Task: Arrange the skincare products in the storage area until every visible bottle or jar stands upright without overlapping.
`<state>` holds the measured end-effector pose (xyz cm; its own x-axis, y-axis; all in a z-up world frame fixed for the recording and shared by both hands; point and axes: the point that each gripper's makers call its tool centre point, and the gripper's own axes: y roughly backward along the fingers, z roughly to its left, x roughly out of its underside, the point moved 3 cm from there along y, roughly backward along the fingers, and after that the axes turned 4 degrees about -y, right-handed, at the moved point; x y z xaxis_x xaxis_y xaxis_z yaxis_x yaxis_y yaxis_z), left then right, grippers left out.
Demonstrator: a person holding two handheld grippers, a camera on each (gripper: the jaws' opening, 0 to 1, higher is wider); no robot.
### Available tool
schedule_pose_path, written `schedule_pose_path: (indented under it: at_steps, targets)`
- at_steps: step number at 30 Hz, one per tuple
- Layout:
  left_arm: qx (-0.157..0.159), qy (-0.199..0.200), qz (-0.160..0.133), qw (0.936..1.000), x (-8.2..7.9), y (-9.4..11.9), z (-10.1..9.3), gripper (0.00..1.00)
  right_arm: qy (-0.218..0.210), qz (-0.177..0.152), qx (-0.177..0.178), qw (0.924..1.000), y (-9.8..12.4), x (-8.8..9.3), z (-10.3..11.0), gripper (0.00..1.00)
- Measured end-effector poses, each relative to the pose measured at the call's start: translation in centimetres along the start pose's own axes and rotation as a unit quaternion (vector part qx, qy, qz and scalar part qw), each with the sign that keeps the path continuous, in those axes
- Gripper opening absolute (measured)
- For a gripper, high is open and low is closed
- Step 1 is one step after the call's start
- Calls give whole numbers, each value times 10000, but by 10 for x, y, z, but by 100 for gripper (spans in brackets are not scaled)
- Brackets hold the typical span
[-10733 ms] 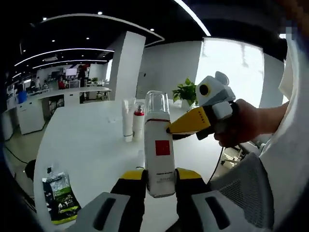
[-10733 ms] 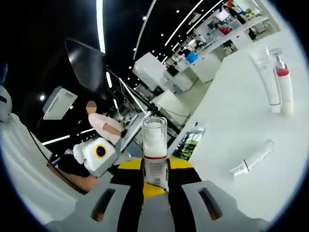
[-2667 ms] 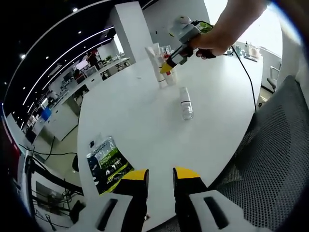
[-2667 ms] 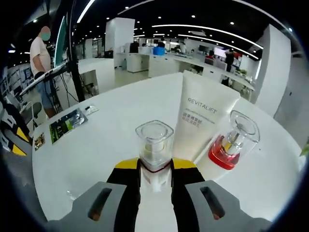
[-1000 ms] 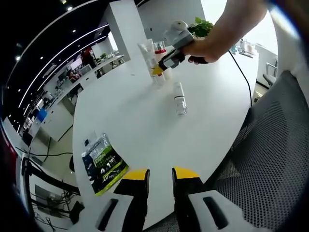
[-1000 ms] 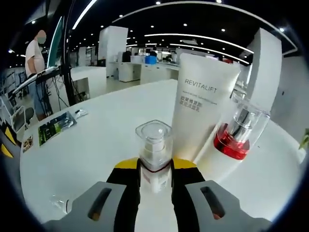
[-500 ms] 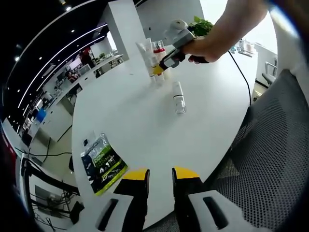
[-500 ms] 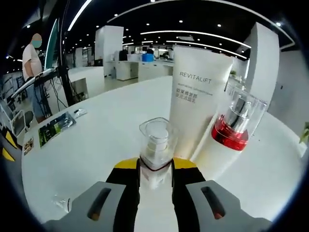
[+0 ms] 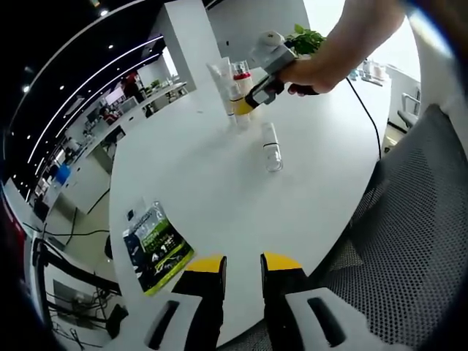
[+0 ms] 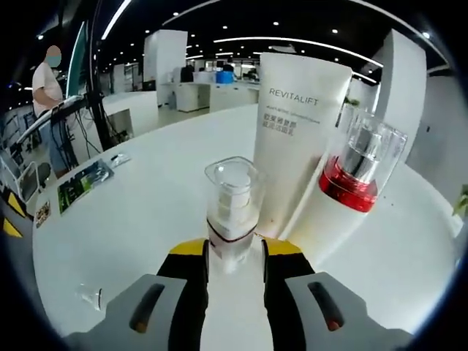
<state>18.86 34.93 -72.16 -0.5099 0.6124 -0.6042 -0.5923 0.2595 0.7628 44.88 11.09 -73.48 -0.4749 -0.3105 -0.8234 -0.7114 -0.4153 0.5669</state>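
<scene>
- Sachet, green and black: lies flat on the white table, at 10 o'clock from the left gripper.
- Left gripper: jaws narrow, nothing between them, poised over the near table edge.
- Clear-capped bottle on its side: lies at mid-table, at 12 o'clock from the left gripper and well apart from it; not yet upright.
- Right gripper: jaws set either side of the small pump bottle, which stands upright; whether the pads press it or stand just off it, I cannot tell. In the left gripper view the same tool sits at the standing group, held by a hand.
- White tube, marked REVITALIFT: upright, just behind the pump bottle at 1 o'clock.
- Red-collared bottle: upright, at 2 o'clock, beside the tube.
- Handling judgement: seat the pump bottle's base flat, clear of the tube, part the jaws evenly, and draw straight back to avoid tipping it.
- Obscured: pump bottle's base is hidden by the jaws, so table contact and the gap to the tube are unconfirmed. A small clear item at 8 o'clock is too small to identify.
</scene>
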Motion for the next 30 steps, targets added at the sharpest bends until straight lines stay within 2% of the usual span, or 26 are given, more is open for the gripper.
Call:
schedule_pose_path:
  at_steps: [14,19,21,24,26,30]
  targets:
    - [-72,44,-7,10000,0,0,3,19,126,196,1,9997,0,1,-6,26]
    - [-161,78,4,9998,0,1,7,19,95,478,-76,9988,14,15,-3,30]
    - [-142,98,68,9998,2,0,6,19,116,669,-99,9976,25,24,-1,30]
    - [-211,108,5,9997,1,2,9,19,57,864,-30,9962,42,32,-6,34]
    - [-171,194,32,9997,2,2,10,19,34,914,8,9958,51,32,-7,35]
    - [-254,279,-95,9992,0,5,14,20,-204,843,91,9962,67,23,0,40]
